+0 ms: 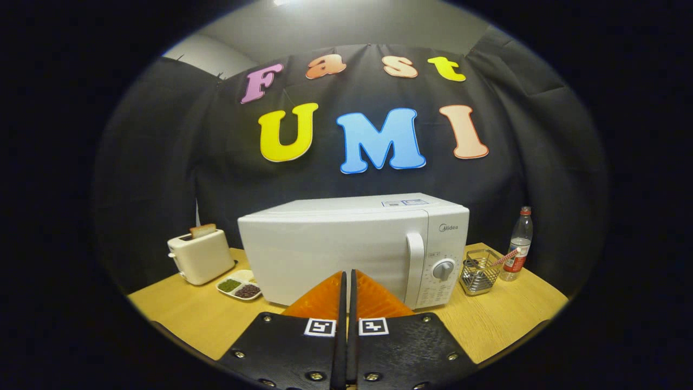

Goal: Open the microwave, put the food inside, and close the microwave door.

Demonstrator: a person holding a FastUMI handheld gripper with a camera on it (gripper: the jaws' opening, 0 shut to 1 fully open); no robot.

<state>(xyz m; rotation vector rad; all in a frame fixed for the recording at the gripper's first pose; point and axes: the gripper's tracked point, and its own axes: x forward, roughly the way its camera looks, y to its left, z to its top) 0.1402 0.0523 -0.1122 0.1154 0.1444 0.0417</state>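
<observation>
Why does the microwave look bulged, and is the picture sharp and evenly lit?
Gripper view: a fisheye lens bows straight lines, so the microwave and table edges curve; the centre is sharp, with the toaster and bottle a little softer; light falls from above, bright on the microwave top, dim toward the rim; no strong glare. The shut gripper sits close, just before the microwave.

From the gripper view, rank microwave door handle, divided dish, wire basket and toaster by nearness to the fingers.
Gripper fingers are shut, empty.
1. Microwave door handle, just ahead, right.
2. Divided dish, left; wire basket, right: too close to call.
3. Toaster, behind the dish.
</observation>
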